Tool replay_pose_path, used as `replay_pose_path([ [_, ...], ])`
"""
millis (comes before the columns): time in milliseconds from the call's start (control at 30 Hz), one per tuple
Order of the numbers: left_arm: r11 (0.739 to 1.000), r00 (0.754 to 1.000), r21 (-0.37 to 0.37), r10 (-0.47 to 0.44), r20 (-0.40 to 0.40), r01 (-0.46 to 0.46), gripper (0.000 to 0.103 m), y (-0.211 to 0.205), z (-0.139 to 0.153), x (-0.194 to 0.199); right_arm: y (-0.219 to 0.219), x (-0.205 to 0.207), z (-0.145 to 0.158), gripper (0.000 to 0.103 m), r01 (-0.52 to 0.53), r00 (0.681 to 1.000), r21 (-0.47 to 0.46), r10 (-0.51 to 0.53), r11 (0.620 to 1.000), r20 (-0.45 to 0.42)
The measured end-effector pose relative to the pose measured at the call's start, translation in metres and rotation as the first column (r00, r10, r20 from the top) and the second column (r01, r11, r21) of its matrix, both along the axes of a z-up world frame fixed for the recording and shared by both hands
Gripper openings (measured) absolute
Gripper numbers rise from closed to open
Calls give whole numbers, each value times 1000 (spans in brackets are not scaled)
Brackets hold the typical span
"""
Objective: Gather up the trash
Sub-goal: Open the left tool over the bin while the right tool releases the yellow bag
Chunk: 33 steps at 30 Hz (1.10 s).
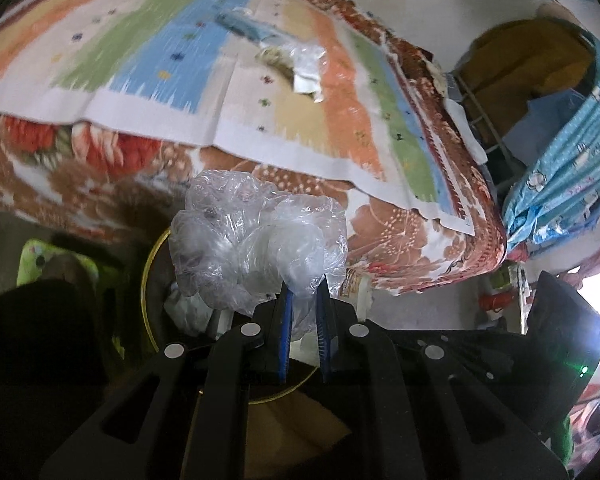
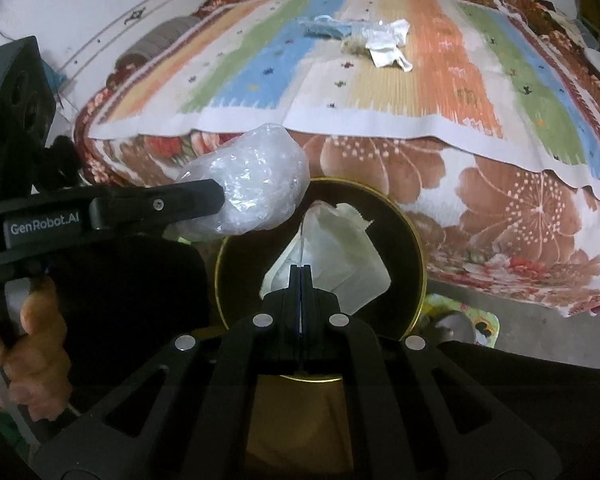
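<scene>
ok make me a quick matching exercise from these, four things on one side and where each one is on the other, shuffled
Things:
1. plastic wad
2. white paper
3. bin
4. blue wrapper

Places:
A. on the floor beside the bed
B. on the striped mat on the bed
C. clamped in the left tool
D. inside the bin, below the right tool

Pairs: 1-C, 2-D, 3-A, 4-B
</scene>
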<state>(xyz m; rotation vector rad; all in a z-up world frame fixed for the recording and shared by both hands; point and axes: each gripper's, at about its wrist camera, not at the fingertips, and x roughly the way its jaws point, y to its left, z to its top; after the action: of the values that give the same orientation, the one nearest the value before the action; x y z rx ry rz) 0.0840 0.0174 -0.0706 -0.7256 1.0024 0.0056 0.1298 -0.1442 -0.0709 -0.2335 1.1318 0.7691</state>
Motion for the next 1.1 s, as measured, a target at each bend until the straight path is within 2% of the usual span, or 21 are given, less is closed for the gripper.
replay_pose_path([
  [133,996,999,-87,23,-35,-26,10,5,-15,1,-3,7,-11,0,37,997,12,-36,999,-73],
  [200,992,998,-118,31,-56,-37,10,7,-21,1,-3,7,-13,0,39,996,8,-38,999,-77],
  [567,989,996,-135,56,-63,-64,10,10,-23,-1,-4,11,-16,0,54,994,0,-54,999,-91],
  [600,988,997,-138,59,-59,-67,14,11,-21,0,-4,12,-16,1,60,994,0,-60,998,-94],
  [633,988,997,-141,63,-54,-70,20,12,-21,0,-5,13,-16,7,64,993,0,-64,998,-95],
  [667,987,996,-145,68,-49,-74,33,13,-20,0,-5,13,-15,26,70,993,3,-69,998,-94],
  [733,986,997,-150,68,-36,-72,37,13,-18,0,-6,13,-12,41,69,994,21,-67,997,-86],
  [967,987,996,-133,86,-17,-88,41,17,-11,-1,-10,14,-8,44,82,992,51,-77,995,-96],
  [1033,989,995,-114,93,-23,-95,42,19,-10,-2,-11,15,-7,46,85,992,59,-79,995,-97],
  [1100,993,995,-65,98,-32,-100,42,19,-7,-2,-12,15,-5,49,88,992,66,-82,994,-95],
])
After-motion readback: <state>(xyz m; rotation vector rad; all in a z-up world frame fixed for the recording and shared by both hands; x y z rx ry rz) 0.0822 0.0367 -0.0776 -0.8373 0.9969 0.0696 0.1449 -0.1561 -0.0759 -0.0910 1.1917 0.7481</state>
